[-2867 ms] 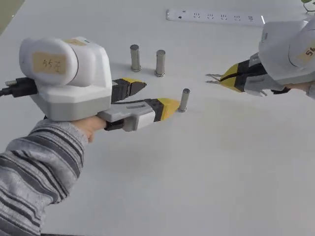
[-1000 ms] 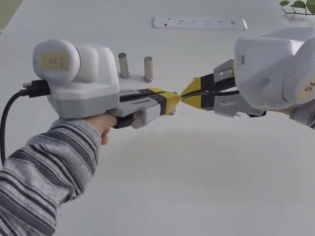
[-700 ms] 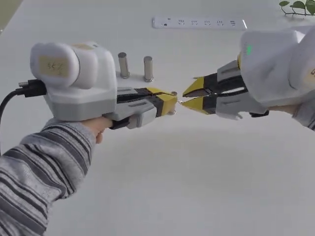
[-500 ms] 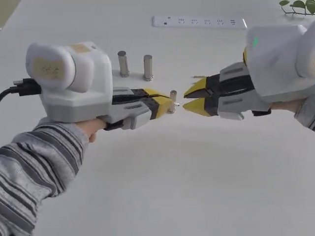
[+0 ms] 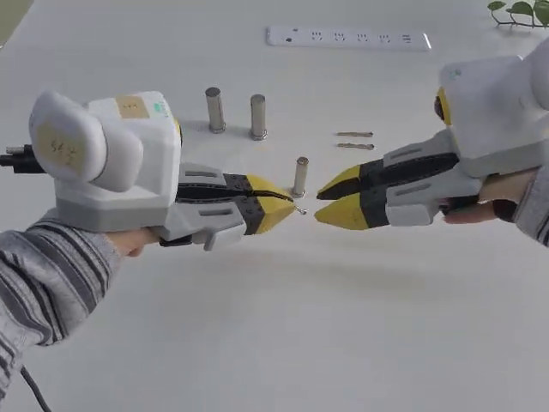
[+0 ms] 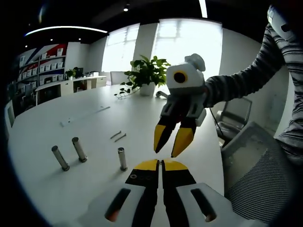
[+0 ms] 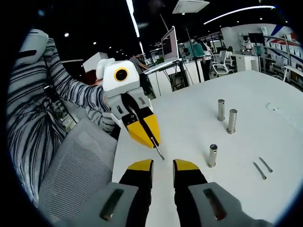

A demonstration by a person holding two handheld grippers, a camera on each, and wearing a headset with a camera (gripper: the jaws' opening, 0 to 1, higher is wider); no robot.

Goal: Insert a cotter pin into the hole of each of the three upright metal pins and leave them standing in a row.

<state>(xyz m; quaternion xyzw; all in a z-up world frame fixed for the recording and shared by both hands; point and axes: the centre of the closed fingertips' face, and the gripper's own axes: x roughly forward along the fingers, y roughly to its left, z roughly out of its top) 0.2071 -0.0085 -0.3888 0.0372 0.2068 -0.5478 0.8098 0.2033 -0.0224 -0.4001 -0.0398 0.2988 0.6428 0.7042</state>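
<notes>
A thin cotter pin (image 5: pixel 298 209) sticks out from the tip of the left gripper (image 5: pixel 288 206), whose yellow jaws are pressed together on it. It is held above the table, close to the nearest upright metal pin (image 5: pixel 300 176) but not touching it. The right gripper (image 5: pixel 319 206) faces it tip to tip, jaws spread and holding nothing. Two further metal pins (image 5: pixel 214 110) (image 5: pixel 257 117) stand side by side farther back on the left. Two spare cotter pins (image 5: pixel 354 135) (image 5: pixel 356 146) lie flat on the white table (image 5: pixel 343 300) behind the right gripper. A power strip (image 5: pixel 347 38) lies near the far edge.
</notes>
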